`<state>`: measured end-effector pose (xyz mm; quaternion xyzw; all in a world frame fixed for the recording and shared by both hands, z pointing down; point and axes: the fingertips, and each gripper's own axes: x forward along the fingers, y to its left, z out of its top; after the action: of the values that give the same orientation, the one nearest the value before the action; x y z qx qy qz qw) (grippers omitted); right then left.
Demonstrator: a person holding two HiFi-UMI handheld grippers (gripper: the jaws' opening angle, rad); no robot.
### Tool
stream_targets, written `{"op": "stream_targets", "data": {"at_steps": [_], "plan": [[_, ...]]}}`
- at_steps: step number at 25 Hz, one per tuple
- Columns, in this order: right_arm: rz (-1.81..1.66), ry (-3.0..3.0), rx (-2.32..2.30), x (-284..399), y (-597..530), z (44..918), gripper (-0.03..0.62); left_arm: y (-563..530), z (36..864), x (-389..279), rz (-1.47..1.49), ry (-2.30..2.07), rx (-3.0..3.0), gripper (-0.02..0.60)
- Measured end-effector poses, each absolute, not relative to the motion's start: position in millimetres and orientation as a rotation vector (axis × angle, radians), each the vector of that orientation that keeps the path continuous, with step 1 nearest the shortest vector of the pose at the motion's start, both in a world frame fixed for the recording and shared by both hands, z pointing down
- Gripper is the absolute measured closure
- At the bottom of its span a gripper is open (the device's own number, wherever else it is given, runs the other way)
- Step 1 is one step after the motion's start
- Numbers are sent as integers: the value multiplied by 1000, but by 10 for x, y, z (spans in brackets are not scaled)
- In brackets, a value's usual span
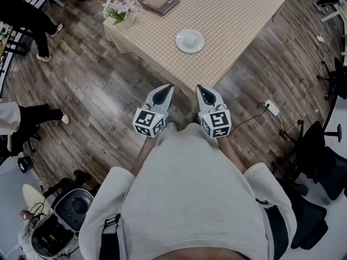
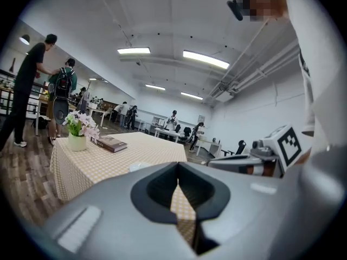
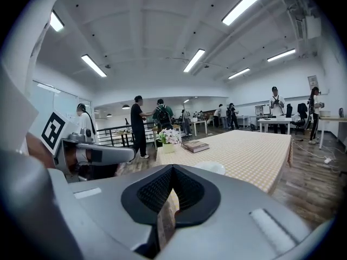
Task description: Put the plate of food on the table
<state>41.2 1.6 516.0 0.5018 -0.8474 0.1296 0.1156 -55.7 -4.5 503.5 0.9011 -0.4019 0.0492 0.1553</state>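
Head view, looking steeply down, showed our pale sweatshirt (image 1: 190, 199) nearest, and just beyond it the two grippers we carried side by side at chest level, a little apart, both aimed at the table ahead. The left gripper (image 1: 169, 86) had its jaws pressed together to a point with nothing caught between them; its own view showed only a thin slit with checked cloth visible through it. The right gripper (image 1: 199, 87) was the same, jaws together and empty. We judged that this tucked-in, level carriage suited hands with no load: nothing needed supporting, so both tools sat close to the body. Past them lay bare wooden floor (image 1: 108, 85), with a white power strip (image 1: 271, 108) off to the right and dark office chairs (image 1: 320, 156) at that edge. Then came the table (image 1: 238, 15) under its checked cloth, one corner turned towards us. The white plate (image 1: 190, 40) stood on it near that corner, flat and well inside the edge, clear of both grippers; whether it held food we could not tell. So the placing looked done. Farther back on the cloth stood a pot of flowers (image 1: 121, 8) and, beside it, a closed book (image 1: 158, 0).
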Motion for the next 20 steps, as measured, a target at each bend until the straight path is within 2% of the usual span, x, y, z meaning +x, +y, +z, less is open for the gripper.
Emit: {"op": "stream_targets", "data": {"at_steps": [20], "plan": [[360,-2434,1599,90,819,5096,597,747,5035,-755,131,-1006,2656,572]]}}
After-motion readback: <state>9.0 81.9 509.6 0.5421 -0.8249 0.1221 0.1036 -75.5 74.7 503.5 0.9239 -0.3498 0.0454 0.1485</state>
